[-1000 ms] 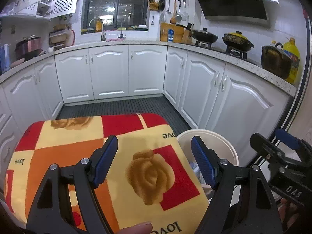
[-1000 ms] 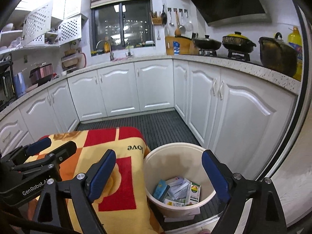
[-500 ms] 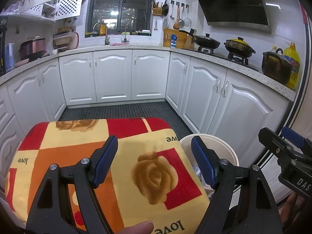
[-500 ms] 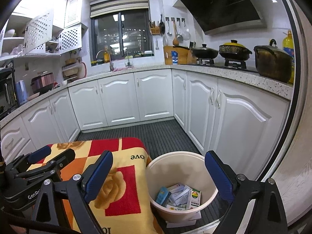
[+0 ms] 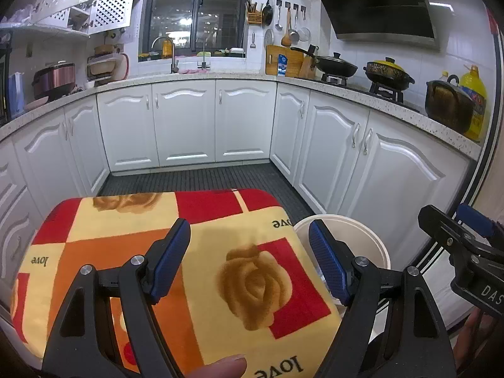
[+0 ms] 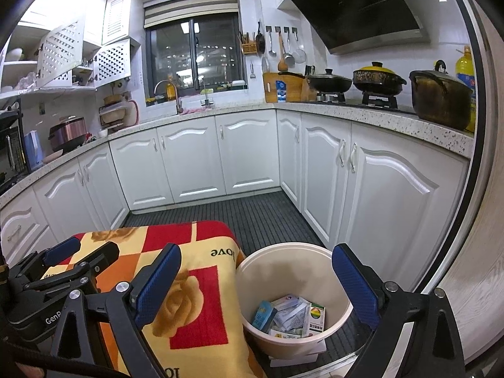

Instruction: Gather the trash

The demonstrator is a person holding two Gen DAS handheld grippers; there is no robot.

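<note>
Cream bucket (image 6: 294,330) of crumpled paper and small cartons (image 6: 288,316), both tongs spread, right (image 6: 256,283) just widening, empty

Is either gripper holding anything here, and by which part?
Nothing is held: the left gripper and right gripper both stand open and empty.

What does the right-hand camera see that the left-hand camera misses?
Only the right wrist view looks down into the bucket and shows the small boxes and papers lying in it. Only the left wrist view shows nearly the whole rose-patterned cloth, plus a fingertip at the bottom edge. Both show the cloth, the bucket beside it, white cabinets, pots on the stove, and both grippers, left and right, jaws open and empty.
</note>
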